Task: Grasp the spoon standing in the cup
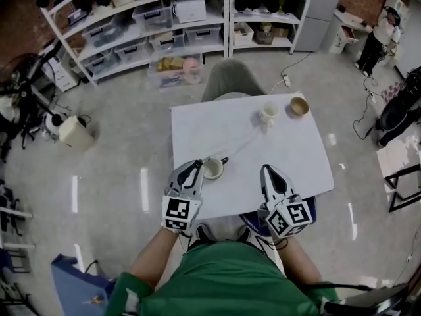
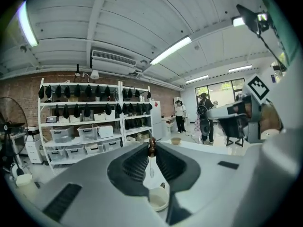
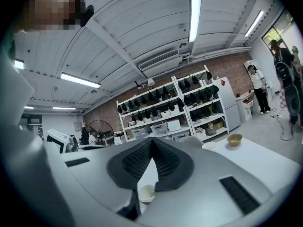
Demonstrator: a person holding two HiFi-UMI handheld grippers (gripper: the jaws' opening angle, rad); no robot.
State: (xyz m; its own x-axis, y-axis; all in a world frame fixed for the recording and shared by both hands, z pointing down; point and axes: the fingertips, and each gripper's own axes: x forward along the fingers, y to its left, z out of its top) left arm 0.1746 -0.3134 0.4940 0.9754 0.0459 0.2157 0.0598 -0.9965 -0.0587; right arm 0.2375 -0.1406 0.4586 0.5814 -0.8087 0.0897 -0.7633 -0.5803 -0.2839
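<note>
Bright overhead tube lights (image 3: pixel 194 13), fisheye edges

matt white table (image 1: pixel 289 157), glossy cream cup (image 1: pixel 212 169), shiny concrete floor (image 1: pixel 118 143)

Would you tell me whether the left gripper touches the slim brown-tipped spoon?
Touching: in the left gripper view, the left gripper clamps the spoon at its brown tip.

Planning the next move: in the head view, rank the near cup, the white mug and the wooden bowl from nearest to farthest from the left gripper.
1. Near cup: right beside the left gripper tips, at the front.
2. White mug: farther back, toward the right.
3. Wooden bowl: just right of the mug, at the far right corner.
</note>
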